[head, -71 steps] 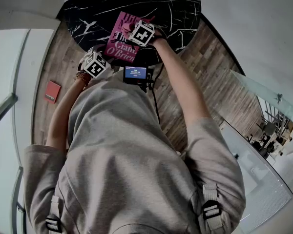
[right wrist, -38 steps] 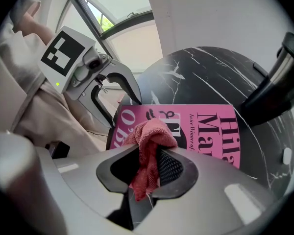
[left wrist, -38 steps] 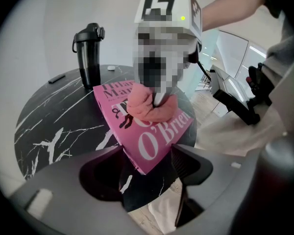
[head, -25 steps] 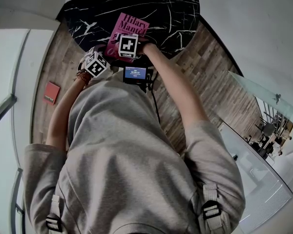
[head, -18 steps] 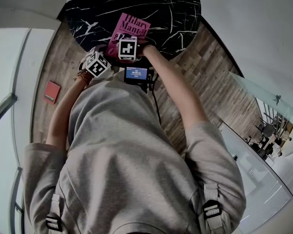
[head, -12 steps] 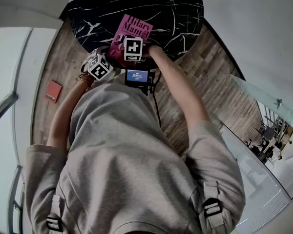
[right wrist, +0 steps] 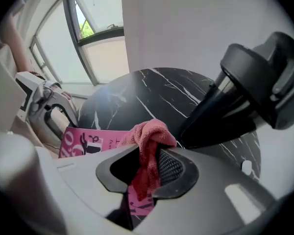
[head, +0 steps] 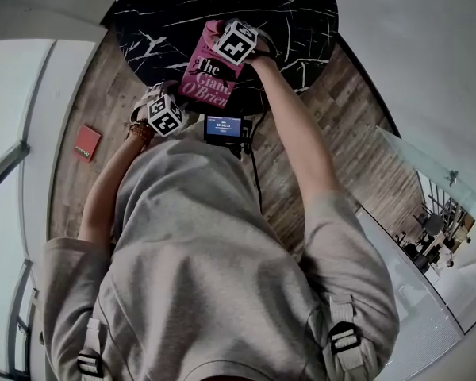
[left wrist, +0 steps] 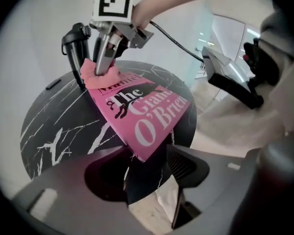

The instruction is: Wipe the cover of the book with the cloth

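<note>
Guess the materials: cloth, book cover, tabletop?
Cloth: pink woven or terry fabric, matte; nubby surface, soft folds.
Book cover: likely paper or card, smooth and flat, pink with printed lettering; coating can't be told.
Tabletop: black marble or marble-look, white veins, faint sheen; real stone unconfirmed.

The cloth (left wrist: 90, 80) pinched under the right gripper (left wrist: 104, 67) covers the top of the book's (left wrist: 142, 116) title. In the head view that gripper's marker cube (head: 236, 42) hides where cloth meets cover. Print on the small screen (head: 224, 125) nearer the person is unreadable.
</note>
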Demonstrator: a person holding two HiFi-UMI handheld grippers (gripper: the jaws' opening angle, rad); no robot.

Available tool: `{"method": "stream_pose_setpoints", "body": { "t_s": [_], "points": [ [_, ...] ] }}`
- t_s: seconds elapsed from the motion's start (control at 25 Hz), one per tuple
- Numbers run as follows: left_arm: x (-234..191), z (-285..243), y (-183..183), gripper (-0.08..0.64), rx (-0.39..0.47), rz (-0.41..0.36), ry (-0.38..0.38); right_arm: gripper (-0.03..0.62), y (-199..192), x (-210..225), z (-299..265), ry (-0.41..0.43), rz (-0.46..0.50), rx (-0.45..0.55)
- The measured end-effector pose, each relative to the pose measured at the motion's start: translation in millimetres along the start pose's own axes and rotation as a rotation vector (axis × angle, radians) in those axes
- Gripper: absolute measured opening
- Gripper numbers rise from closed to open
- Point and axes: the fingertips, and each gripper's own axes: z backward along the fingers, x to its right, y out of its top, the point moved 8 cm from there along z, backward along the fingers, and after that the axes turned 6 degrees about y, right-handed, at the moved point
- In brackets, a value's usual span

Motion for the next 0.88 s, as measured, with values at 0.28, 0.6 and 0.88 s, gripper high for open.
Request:
{"method": "stream_pose_setpoints", "body": {
  "t_s": [0.28, 0.6, 0.88],
  "points": [
    [-2, 1, 4, 0.252, 0.043, -0.001, 0.022, 0.098, 10, -3, -17, 0.035, -0.008, -0.049],
    [-2, 1, 6, 0.253, 0.041, -0.024, 0.010, 0.095, 14, -10, -20, 0.082, 0.048, -0.108],
    [-4, 2, 6, 0.255, 0.044, -0.040, -0.002, 0.094, 17, -27, -22, 0.106, 0.071, -0.141]
  ]
}}
